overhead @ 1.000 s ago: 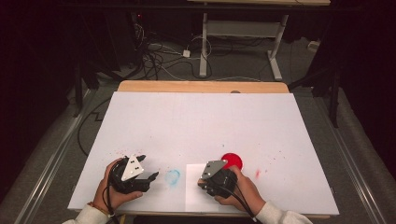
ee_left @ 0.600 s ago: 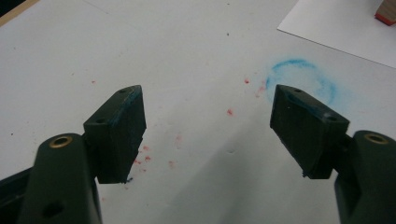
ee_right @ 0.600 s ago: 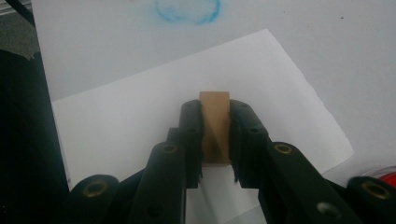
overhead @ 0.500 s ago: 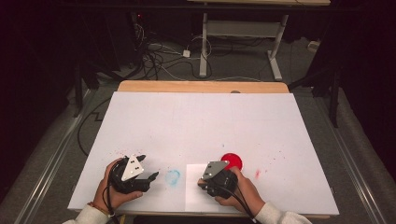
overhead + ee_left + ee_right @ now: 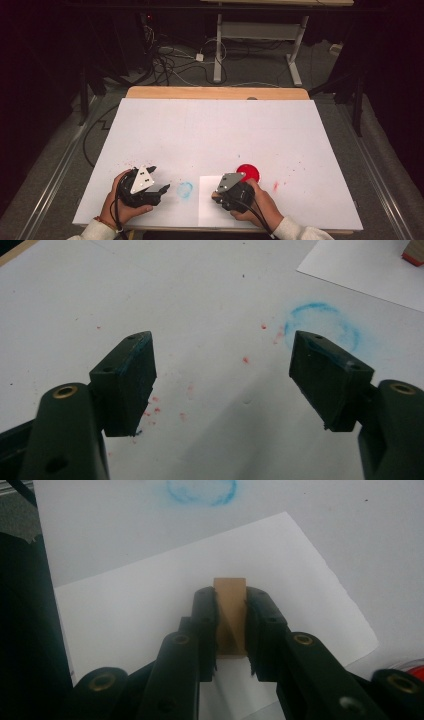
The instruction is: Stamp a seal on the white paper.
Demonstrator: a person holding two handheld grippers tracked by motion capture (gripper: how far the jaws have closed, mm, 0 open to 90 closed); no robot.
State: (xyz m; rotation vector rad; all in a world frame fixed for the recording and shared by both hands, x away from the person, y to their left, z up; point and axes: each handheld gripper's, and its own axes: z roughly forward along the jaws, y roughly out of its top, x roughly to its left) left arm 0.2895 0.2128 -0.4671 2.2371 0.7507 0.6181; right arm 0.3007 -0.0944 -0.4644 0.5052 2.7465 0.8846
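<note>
While the high view looks pretty quiet, the right gripper (image 5: pixel 226 191) sits low over a sheet of paper (image 5: pixel 207 205) near the table's front edge, with a red ink pad (image 5: pixel 248 172) just beyond it. The left gripper (image 5: pixel 159 192) rests off to the side, next to a blue ring smudge (image 5: pixel 185 189).

Left gripper view: jaws wide apart, nothing between them, so my guess is it's just parked out of the way.

Right gripper view: jaws clamped on a wooden stamp block (image 5: pixel 230 611), held upright right over the paper, probably so it presses down flat.
</note>
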